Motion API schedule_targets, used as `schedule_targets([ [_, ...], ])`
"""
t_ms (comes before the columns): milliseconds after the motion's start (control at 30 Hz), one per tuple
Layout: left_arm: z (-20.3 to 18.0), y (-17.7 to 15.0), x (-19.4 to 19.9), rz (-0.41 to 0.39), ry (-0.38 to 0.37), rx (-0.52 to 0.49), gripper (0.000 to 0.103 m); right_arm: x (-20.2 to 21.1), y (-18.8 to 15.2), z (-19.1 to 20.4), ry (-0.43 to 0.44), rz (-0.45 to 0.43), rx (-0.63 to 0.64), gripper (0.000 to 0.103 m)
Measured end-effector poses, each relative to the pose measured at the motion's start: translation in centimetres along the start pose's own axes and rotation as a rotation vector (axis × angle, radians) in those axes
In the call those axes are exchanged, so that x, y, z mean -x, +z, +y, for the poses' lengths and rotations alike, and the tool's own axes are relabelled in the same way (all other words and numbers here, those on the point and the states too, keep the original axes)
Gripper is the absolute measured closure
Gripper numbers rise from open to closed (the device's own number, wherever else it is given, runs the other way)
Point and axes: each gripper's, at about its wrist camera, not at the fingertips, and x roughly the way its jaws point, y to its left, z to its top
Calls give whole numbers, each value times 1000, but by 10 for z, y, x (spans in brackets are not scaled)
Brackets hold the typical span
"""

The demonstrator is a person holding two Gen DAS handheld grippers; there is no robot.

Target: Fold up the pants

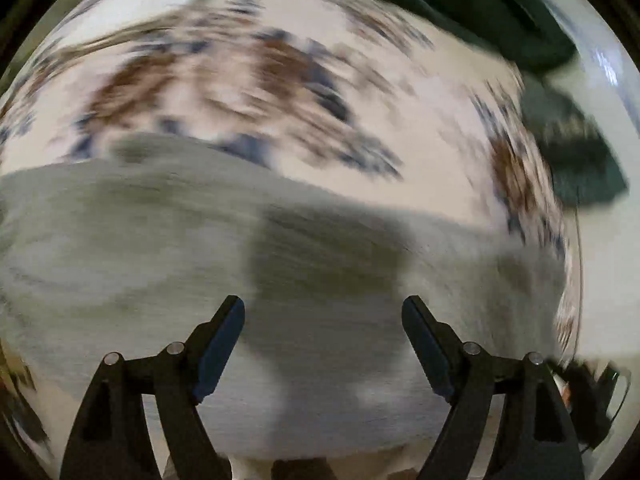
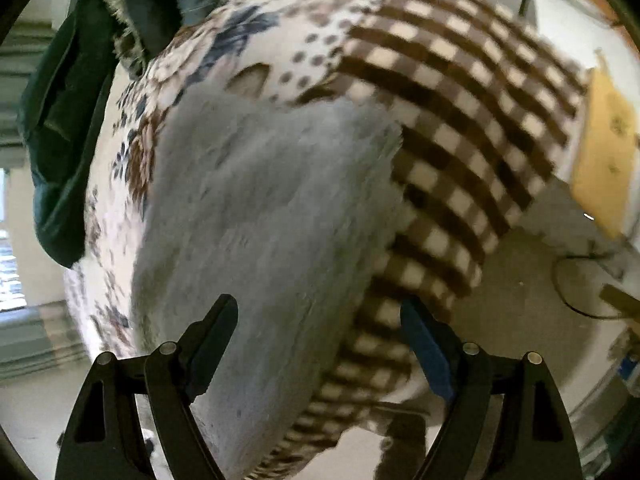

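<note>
Hovering over the grey pants (image 1: 200, 248), which lie on the floral bedspread (image 1: 280, 80), we judge we are between folds: the left gripper (image 1: 323, 344) and right gripper (image 2: 319, 340) both gape, holding nothing. Next, 2 grips on the pants' edge.

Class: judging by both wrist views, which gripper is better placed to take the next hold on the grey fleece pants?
Probably the right gripper, though narrowly: a side edge of the grey fleece pants lies between its open fingers, over the brown checked blanket. The left gripper, also open, faces only flat cloth.
</note>
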Motion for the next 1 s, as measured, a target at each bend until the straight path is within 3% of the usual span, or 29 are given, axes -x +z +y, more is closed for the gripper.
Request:
schedule_targets([
  [133,-53,-19,-51,72,34,-109,23,-30,13,-4,182,18,20,18],
  [300,-77,-36,-95,116,123,-192,20,-48,19,10,285,15,87,26],
  [400,-76,-31,-104,119,125,-181,12,-65,22,14,301,42,75,26],
  [533,-76,-19,-119,152,93,-133,0,-69,26,13,417,58,29,26],
  [600,-77,-12,-127,174,95,-117,0,-71,28,16,490,69,23,26],
  [700,-82,-5,-134,193,118,-105,0,-79,30,13,469,90,23,26],
  [833,-98,-3,-141,184,146,-99,0,-88,30,9,503,98,-26,26],
  [867,-99,-3,-142,181,146,-95,0,-89,30,8,505,97,-32,29],
  [933,-102,-5,-142,176,147,-90,0,-94,32,10,520,88,-55,51],
  [967,-103,-5,-142,178,146,-89,0,-94,33,10,518,83,-56,74],
  [1000,-104,-7,-142,179,144,-88,0,-96,34,13,510,75,-56,79],
])
